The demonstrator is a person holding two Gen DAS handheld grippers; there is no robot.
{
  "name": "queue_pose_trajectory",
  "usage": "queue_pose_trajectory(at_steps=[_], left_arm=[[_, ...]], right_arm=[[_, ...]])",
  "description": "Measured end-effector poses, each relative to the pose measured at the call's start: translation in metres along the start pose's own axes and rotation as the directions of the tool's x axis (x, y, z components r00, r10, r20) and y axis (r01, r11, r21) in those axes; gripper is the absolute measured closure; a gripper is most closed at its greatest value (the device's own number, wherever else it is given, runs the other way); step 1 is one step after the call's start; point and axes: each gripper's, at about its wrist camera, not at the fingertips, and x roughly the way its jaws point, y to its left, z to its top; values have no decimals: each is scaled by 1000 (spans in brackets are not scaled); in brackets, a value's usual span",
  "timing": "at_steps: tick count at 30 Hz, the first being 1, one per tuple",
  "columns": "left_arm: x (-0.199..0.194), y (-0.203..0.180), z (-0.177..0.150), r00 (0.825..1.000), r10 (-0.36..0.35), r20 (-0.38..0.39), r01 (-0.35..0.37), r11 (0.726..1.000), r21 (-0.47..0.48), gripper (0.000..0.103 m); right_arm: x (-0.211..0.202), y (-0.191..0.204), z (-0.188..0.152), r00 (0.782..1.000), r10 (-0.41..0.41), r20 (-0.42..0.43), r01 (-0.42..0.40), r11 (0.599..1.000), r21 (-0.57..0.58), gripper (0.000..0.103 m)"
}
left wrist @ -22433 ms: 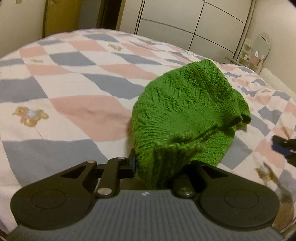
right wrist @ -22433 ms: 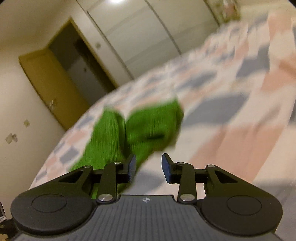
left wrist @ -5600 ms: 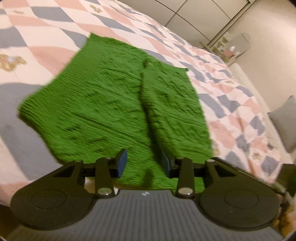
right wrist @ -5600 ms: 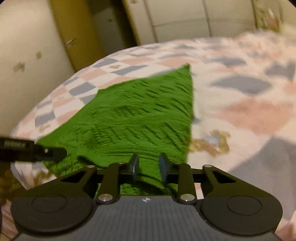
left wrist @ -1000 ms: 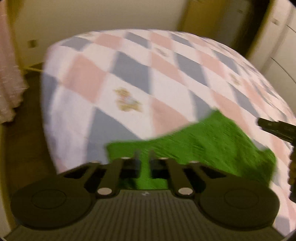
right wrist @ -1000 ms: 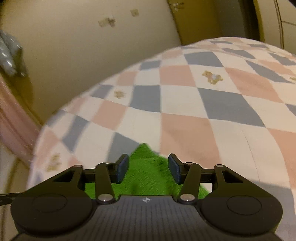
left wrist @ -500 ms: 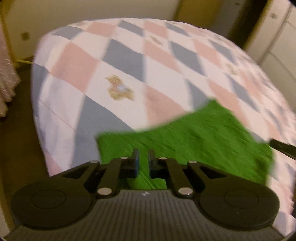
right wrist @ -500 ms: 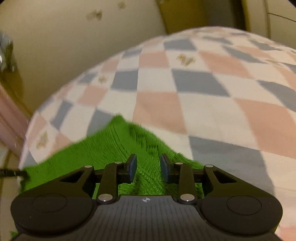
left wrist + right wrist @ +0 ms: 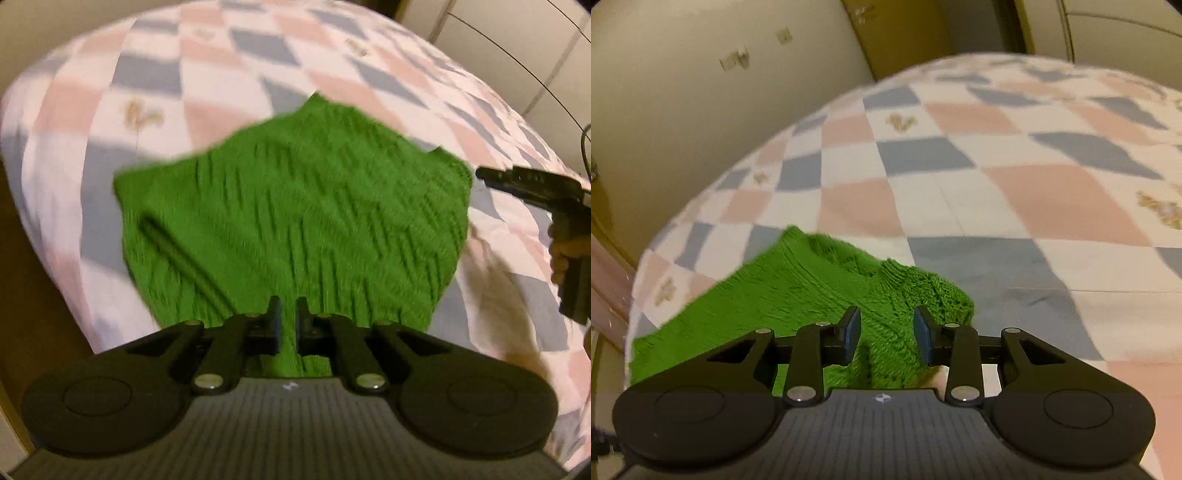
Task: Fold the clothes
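A green knit garment [image 9: 303, 206] lies folded and mostly flat on the checked quilt near the bed's rounded corner. My left gripper [image 9: 288, 321] is at its near edge with the jaws almost together, and a strip of the knit runs up between them. In the right wrist view the garment [image 9: 798, 291] shows a bunched corner. My right gripper [image 9: 886, 332] is over that corner with its jaws apart and opening, with knit between the blue pads [image 9: 852, 328]. The right gripper [image 9: 484, 175] also shows at the garment's right edge, held by a hand [image 9: 563, 254].
The pink, grey and white quilt [image 9: 997, 192] covers the bed and drops off at the left edge toward the floor [image 9: 33, 295]. A beige wall [image 9: 683, 92] and a yellow door [image 9: 905, 29] stand behind. White wardrobe doors [image 9: 517, 44] are at the far right.
The left view has swung so the garment now fills its middle. The right gripper has come over the garment's corner; its jaws narrowed, then widened again.
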Motion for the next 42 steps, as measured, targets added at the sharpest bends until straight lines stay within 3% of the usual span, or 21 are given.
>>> queue_pose_trajectory(at_steps=[4,8,11,16,19,22,26,32,34,36,38,42], left_arm=[[11,7,23,999,-11,-35,14,996,89,99],[37,25,49,996,-59,-72,72,980,185,99],[68,46,69,989,-89,-115,117,959,257,99],[75,87,99,967,-195,-165,242,909,341,99],[70,107,105,948,-237,-212,304,871,387,99],[74,118,94,937,-256,-239,340,826,449,99],[80,121,84,939,-297,-172,343,786,515,99],[65,130,69,922,-383,-61,338,717,609,98],[73,137,58,924,-382,-29,314,712,628,99],[77,141,46,908,-418,36,297,702,647,99],[76,143,34,891,-441,104,266,695,668,100],[63,151,13,872,-448,196,235,735,636,100]], right_arm=[[-14,10,-18,998,63,-4,-62,993,100,66],[-13,36,-48,996,82,-24,-78,985,153,66],[4,50,-70,996,-6,-84,23,977,210,66],[-15,79,-87,986,-169,6,156,922,353,65],[-39,120,-107,977,-203,63,153,878,453,65],[-47,168,-134,982,-180,51,135,872,470,65],[-20,196,-177,983,-179,-39,177,866,467,66],[-37,206,-199,970,-197,144,111,882,459,66],[-44,211,-211,964,-189,187,93,899,428,66],[-38,212,-228,967,-186,173,106,913,394,70],[-33,213,-241,957,-191,219,103,928,358,70],[-35,221,-259,920,-201,336,92,945,314,70]])
